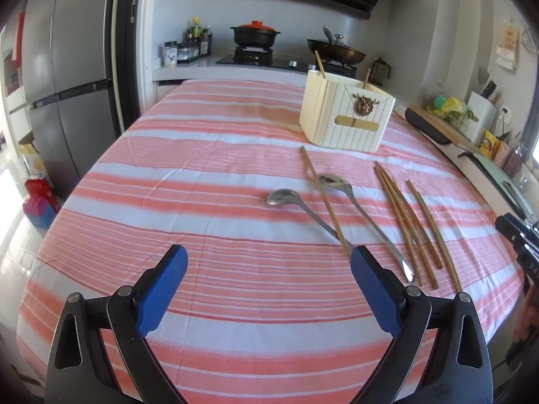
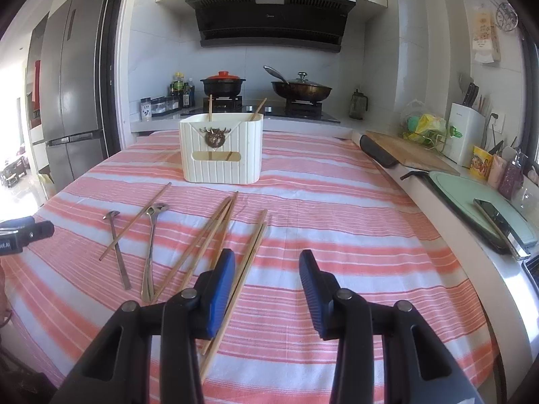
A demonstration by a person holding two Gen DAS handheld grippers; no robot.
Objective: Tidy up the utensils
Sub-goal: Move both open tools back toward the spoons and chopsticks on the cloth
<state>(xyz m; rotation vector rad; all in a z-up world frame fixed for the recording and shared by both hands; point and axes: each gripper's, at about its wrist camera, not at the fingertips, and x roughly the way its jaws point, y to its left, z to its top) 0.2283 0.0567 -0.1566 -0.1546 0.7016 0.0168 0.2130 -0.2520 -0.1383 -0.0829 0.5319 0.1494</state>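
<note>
A white ribbed utensil holder [image 1: 347, 118] [image 2: 222, 149] stands on the striped tablecloth with two chopsticks upright in it. Two metal spoons [image 1: 296, 207] [image 2: 118, 252] and several wooden chopsticks [image 1: 404, 225] [image 2: 209, 235] lie loose on the cloth in front of it. One chopstick [image 1: 323, 202] lies across a spoon handle. My left gripper [image 1: 269, 262] is open and empty, hovering just short of the spoons. My right gripper [image 2: 267, 266] is open and empty, its left finger [image 2: 222, 289] over a pair of chopsticks [image 2: 246, 262].
The table [image 1: 202, 168] is covered in a pink and white striped cloth. Behind it is a stove with a pot [image 2: 222, 82] and a pan [image 2: 301, 89]. A counter at the right holds a cutting board [image 2: 404, 151], a phone [image 2: 498, 215] and jars. A fridge [image 1: 67, 67] stands at the left.
</note>
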